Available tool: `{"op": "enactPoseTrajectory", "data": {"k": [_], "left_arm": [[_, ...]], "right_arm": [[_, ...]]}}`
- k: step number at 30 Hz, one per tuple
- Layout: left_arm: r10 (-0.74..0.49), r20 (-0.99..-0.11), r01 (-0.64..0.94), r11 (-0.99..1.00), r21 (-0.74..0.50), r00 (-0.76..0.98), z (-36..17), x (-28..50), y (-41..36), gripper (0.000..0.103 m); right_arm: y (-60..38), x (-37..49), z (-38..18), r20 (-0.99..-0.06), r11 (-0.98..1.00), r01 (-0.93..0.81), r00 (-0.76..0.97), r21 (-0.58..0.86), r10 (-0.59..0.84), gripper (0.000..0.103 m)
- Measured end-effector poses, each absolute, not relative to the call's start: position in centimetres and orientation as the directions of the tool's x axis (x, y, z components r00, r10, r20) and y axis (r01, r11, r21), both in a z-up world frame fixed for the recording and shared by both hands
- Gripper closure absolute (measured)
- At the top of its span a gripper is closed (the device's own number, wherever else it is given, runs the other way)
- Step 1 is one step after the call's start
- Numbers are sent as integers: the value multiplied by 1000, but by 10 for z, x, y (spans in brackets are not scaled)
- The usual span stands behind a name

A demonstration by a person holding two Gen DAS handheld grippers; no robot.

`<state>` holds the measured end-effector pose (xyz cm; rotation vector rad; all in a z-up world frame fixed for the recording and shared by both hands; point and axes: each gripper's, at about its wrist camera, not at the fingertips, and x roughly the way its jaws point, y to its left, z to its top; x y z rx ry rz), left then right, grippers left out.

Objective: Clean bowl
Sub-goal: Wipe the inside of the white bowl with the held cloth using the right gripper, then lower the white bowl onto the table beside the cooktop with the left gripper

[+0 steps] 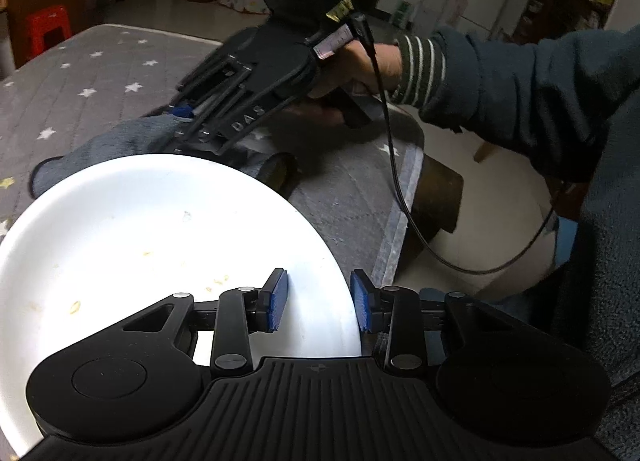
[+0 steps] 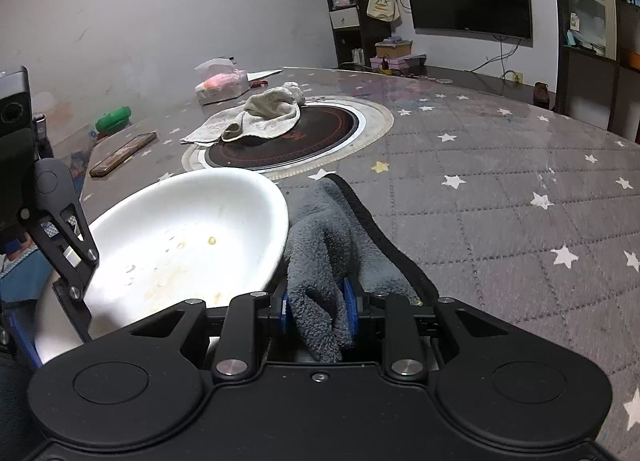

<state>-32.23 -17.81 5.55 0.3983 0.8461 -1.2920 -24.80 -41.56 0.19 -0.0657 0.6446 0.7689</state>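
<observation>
A white bowl (image 1: 160, 229) with yellowish food specks inside sits at the table's near edge; it also shows in the right wrist view (image 2: 192, 237). My left gripper (image 1: 319, 303) straddles the bowl's rim, one blue pad inside and one outside, with a gap to each. My right gripper (image 2: 316, 307) is shut on a grey fleece cloth (image 2: 332, 253) that lies on the table just right of the bowl. In the left wrist view the right gripper (image 1: 180, 117) and cloth (image 1: 120, 141) sit beyond the bowl's far rim.
The table (image 2: 500, 189) has a grey star-patterned quilted cover. An inset round hob (image 2: 288, 133) carries a crumpled beige towel (image 2: 260, 113). A phone (image 2: 122, 153), a green object (image 2: 114, 119) and a tissue pack (image 2: 222, 85) lie at the far left. The table edge (image 1: 400, 229) runs at my right.
</observation>
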Motion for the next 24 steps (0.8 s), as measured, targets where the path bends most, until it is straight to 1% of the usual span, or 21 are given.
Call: {"op": "enactPoseTrajectory", "data": {"k": [3,5,7,10,12,15,18,19,20,24], "left_arm": [[-676,-729,940,310,-146,110,61,-332,-174,64],[-674,-721,930,349,-119,160,64,-338,-171,58],[-677,-714,921,369,-121,178,65,-339,-167,54],[-676,-705,904,412,-118,215,66,-342,-159,52],[-663,-692,882,465,-81,286,73,-346,-151,51],[-638,-655,813,579,-62,404,86,-345,-128,51],[-521,-641,664,747,-23,564,95,-342,-108,50],[-485,-643,619,785,-22,593,95,-341,-103,50],[-425,-648,542,840,-23,632,96,-339,-94,49],[-308,-669,358,931,-67,676,94,-333,-72,49]], "right_arm": [[-417,-258,-1,-562,738,-653,550,172,618,75],[-417,-263,-1,-558,746,-643,559,174,613,75],[-417,-268,-2,-555,755,-633,571,172,605,75],[-418,-273,-2,-549,768,-616,586,175,596,75],[-418,-277,-2,-547,775,-609,595,170,588,75],[-415,-281,-2,-549,781,-605,604,156,578,75],[-414,-286,-3,-546,789,-596,616,147,567,75],[-413,-288,-3,-544,792,-592,620,147,565,75],[-413,-289,-3,-542,794,-590,624,146,563,75],[-412,-296,-5,-534,806,-574,639,148,553,75]]}}
